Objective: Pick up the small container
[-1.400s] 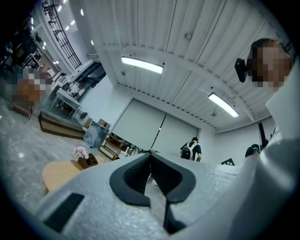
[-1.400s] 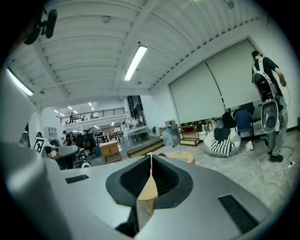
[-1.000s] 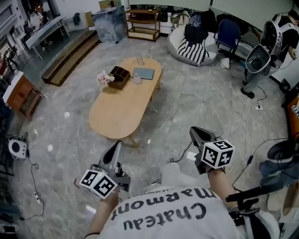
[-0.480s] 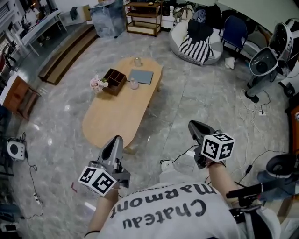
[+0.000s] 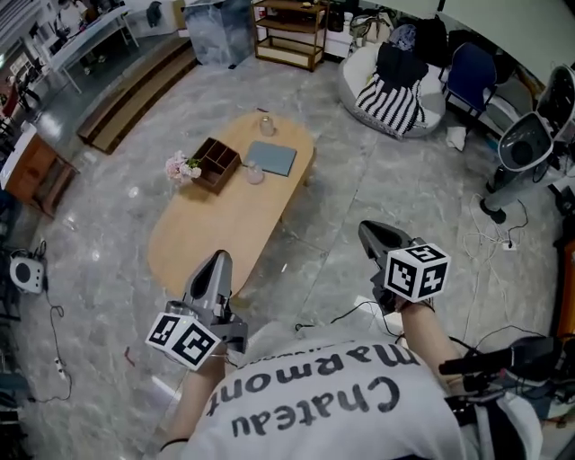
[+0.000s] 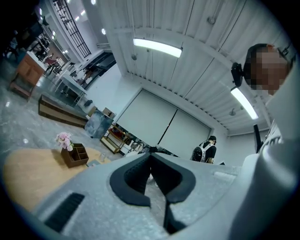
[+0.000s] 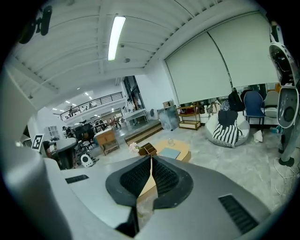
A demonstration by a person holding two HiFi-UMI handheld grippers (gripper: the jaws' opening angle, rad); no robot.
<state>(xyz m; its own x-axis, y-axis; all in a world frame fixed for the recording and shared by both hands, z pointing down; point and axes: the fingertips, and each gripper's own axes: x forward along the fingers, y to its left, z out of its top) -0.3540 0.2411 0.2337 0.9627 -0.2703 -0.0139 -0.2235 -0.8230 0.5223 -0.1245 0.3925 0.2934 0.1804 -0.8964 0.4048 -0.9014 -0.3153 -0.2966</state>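
An oval wooden table [image 5: 211, 241] stands ahead on the marble floor. At its far end are a small pinkish container [image 5: 255, 172], a clear glass jar [image 5: 267, 125], a grey-blue notebook [image 5: 272, 158], a brown compartment box [image 5: 216, 163] and pink flowers [image 5: 182, 167]. My left gripper [image 5: 216, 263] is shut and empty, held over the floor just short of the table's near end. To the right of the table my right gripper [image 5: 368, 234] is shut and empty too. The left gripper view shows the box [image 6: 75, 155] far beyond its shut tips [image 6: 151, 157]. The right gripper view shows the table [image 7: 180, 150] beyond its closed tips [image 7: 150, 161].
A white beanbag with a striped cushion [image 5: 393, 94] and a blue chair [image 5: 467, 76] stand at the back right. A wooden shelf [image 5: 289, 25] is at the back, low steps [image 5: 135, 94] at the left. Cables [image 5: 359, 310] lie on the floor near my feet.
The table and its things have slid leftward and lower in the head view and look a little nearer. Both grippers stay shut and held in front of the body.
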